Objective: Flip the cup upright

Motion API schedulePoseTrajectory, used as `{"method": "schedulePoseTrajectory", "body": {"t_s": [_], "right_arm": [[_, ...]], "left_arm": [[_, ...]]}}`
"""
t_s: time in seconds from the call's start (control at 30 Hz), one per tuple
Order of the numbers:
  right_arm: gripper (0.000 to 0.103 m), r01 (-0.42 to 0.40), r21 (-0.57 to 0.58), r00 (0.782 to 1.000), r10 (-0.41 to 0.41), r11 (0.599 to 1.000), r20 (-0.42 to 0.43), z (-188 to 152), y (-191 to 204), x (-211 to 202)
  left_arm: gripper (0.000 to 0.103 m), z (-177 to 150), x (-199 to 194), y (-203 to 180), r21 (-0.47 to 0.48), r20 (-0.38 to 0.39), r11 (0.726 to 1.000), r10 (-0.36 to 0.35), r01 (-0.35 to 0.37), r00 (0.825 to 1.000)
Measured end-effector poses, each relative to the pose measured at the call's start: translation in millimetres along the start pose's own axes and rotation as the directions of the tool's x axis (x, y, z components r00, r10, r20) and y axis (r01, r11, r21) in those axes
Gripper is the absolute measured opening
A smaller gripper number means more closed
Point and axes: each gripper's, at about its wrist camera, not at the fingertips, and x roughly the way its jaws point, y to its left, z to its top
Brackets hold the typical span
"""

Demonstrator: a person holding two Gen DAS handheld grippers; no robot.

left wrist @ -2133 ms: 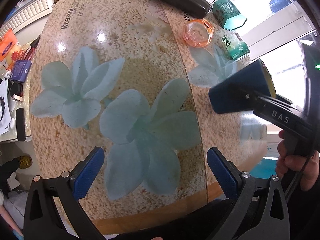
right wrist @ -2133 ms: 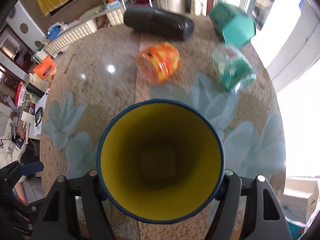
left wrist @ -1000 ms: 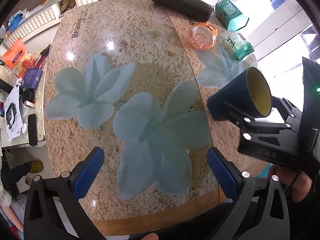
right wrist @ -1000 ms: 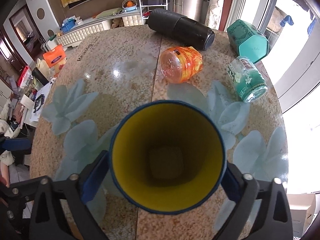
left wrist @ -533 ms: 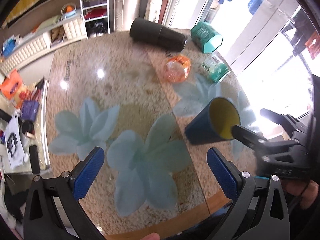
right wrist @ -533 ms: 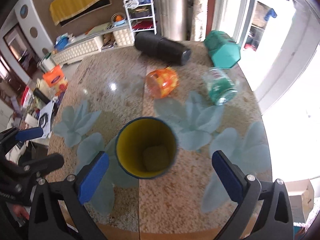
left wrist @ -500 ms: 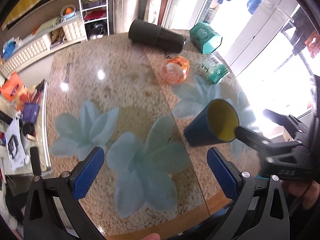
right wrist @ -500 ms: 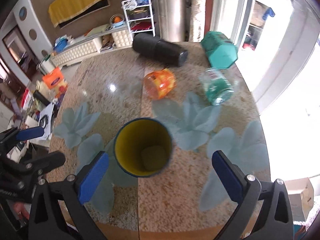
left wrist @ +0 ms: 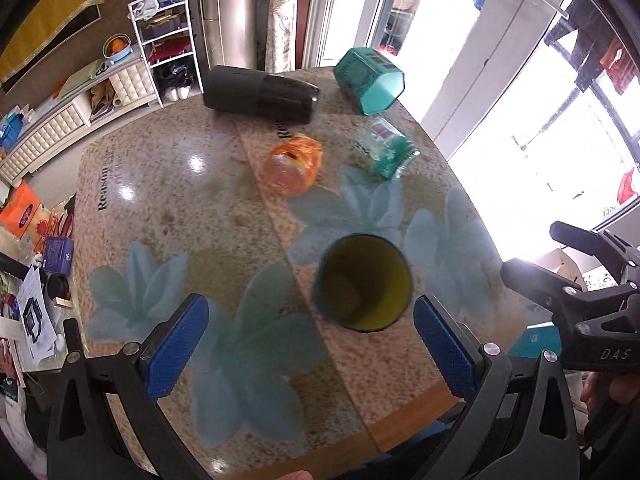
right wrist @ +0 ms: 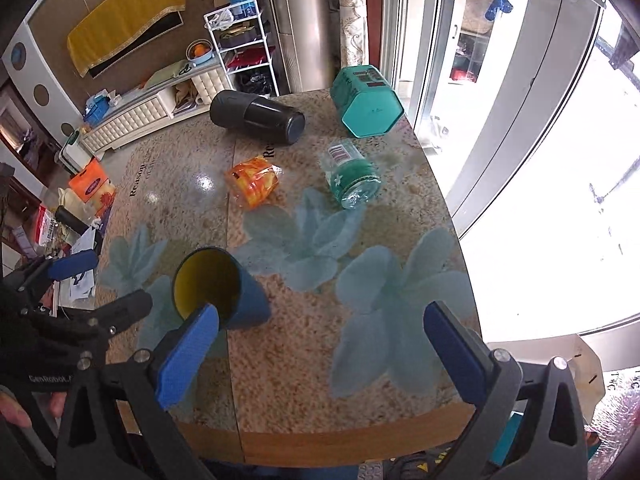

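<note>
Released a moment ago by the right gripper point(right wrist: 320, 354), which now hangs open and empty like the left gripper point(left wrist: 310, 346), the cup point(left wrist: 362, 282) stands upright near the table's point(left wrist: 168, 184) front edge, so the flip looks done.

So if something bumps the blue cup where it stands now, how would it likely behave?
The blue cup stands upright with its yellow mouth wider than its base, so it probably tips fairly easily. It looks empty, hence likely light. Once on its side, the tapered wall would probably roll it in a curve across the glossy table.
</note>
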Motion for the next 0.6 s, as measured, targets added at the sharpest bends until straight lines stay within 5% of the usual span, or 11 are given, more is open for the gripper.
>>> {"method": "schedulePoseTrajectory", "body": {"t_s": [0.6], "right_arm": [[0.103,-0.040,-0.074,0.999,0.038,0.996,-0.031,-8.5,-39.2,6.5]], "left_arm": [[0.103,-6.9,14.9,-43.3,-0.065,-0.006,0.997,0.042,-0.043,0.999]]}}
